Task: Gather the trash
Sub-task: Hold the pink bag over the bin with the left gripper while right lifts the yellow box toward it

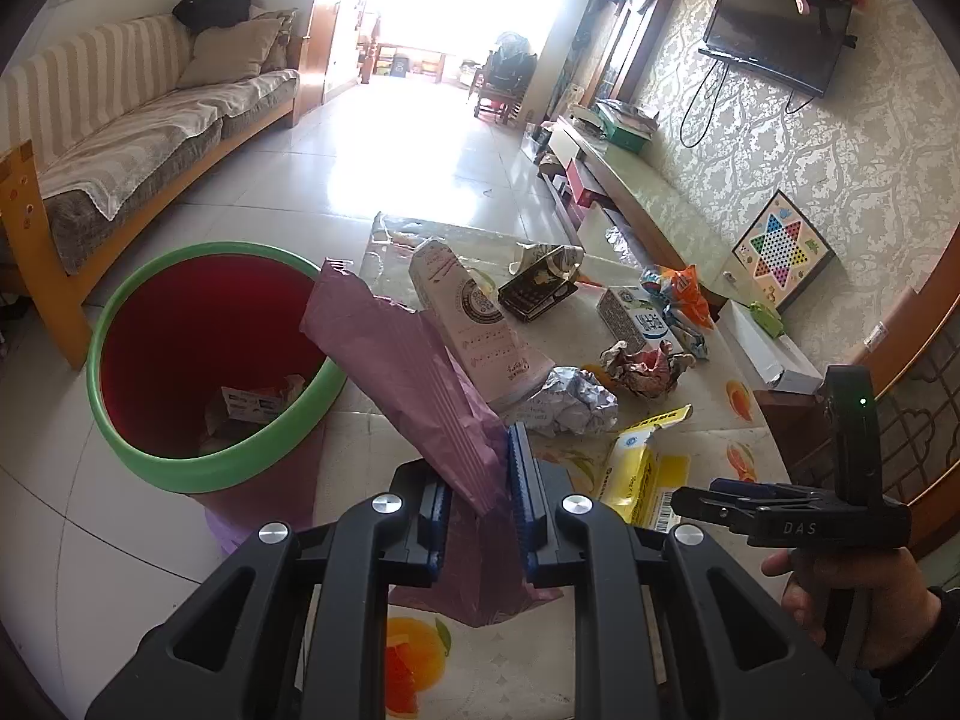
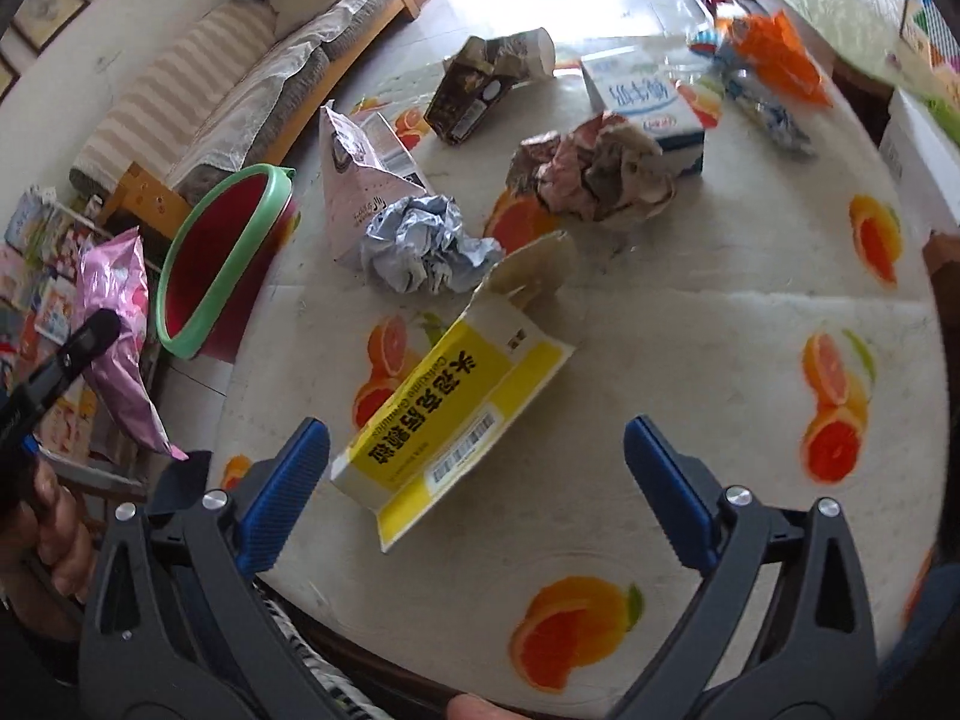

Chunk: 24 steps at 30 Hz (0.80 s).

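Note:
My left gripper point(image 1: 480, 480) is shut on a pink plastic bag point(image 1: 408, 360), held above the table edge beside the red trash bin with a green rim point(image 1: 210, 468); the bag also shows in the right wrist view point(image 2: 117, 324). The bin point(image 2: 222, 258) holds some paper. My right gripper point(image 2: 474, 480) is open, its fingers on either side of a yellow and white carton point(image 2: 450, 414) lying on the table. A crumpled foil ball point(image 2: 426, 246), a crumpled paper wad point(image 2: 594, 174), a pink carton point(image 2: 354, 180), a dark box point(image 2: 468, 90) and a milk carton point(image 2: 648, 102) lie beyond.
The table point(image 2: 690, 360) has a fruit-print cloth. An orange wrapper point(image 2: 774, 60) lies at its far side. A sofa point(image 1: 138, 132) stands left of the bin. A low TV cabinet point(image 1: 648, 192) and a checkers board point(image 1: 780, 246) are along the right wall.

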Tool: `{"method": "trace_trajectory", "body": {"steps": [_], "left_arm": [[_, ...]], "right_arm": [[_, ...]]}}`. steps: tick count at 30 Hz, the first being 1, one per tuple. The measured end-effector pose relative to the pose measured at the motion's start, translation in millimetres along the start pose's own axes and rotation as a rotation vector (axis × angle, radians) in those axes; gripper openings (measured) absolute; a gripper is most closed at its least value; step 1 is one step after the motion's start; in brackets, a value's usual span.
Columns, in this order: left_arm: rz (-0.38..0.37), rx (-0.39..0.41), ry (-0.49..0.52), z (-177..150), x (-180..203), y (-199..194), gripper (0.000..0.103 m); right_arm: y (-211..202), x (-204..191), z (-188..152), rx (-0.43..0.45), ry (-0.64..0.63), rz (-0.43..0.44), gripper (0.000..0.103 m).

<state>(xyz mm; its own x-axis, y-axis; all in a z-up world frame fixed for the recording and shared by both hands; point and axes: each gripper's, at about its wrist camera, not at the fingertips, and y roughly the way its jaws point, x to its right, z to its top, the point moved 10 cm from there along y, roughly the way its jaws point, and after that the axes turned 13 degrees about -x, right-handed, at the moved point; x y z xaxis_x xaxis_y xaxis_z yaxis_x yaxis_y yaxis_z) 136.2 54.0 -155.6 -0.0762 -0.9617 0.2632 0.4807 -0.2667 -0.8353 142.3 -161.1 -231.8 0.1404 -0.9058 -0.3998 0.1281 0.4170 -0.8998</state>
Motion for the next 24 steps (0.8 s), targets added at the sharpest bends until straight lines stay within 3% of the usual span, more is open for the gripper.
{"method": "trace_trajectory", "body": {"steps": [3,8,10,13,16,20,24], "left_arm": [[0.008,0.004,-0.010,1,-6,-3,0.016],[0.015,0.009,-0.018,1,-13,-6,0.016],[0.016,0.008,-0.022,1,-15,-6,0.016],[0.018,0.006,-0.024,0,-16,-6,0.016],[0.017,0.004,-0.022,0,-16,-5,0.016],[0.021,0.005,-0.017,2,-15,-5,0.016],[0.026,0.008,-0.012,4,-14,-6,0.016]], "right_arm": [[16,-7,2,-0.008,0.058,0.035,0.097],[38,-22,4,-0.026,0.055,0.006,0.096],[44,-24,5,-0.030,0.041,-0.034,0.091],[52,-21,4,-0.040,0.024,-0.084,0.067],[53,-22,5,-0.023,-0.020,-0.113,0.062],[48,-28,7,-0.016,-0.068,-0.121,0.047],[35,-36,10,0.017,-0.124,-0.148,0.044]]}}
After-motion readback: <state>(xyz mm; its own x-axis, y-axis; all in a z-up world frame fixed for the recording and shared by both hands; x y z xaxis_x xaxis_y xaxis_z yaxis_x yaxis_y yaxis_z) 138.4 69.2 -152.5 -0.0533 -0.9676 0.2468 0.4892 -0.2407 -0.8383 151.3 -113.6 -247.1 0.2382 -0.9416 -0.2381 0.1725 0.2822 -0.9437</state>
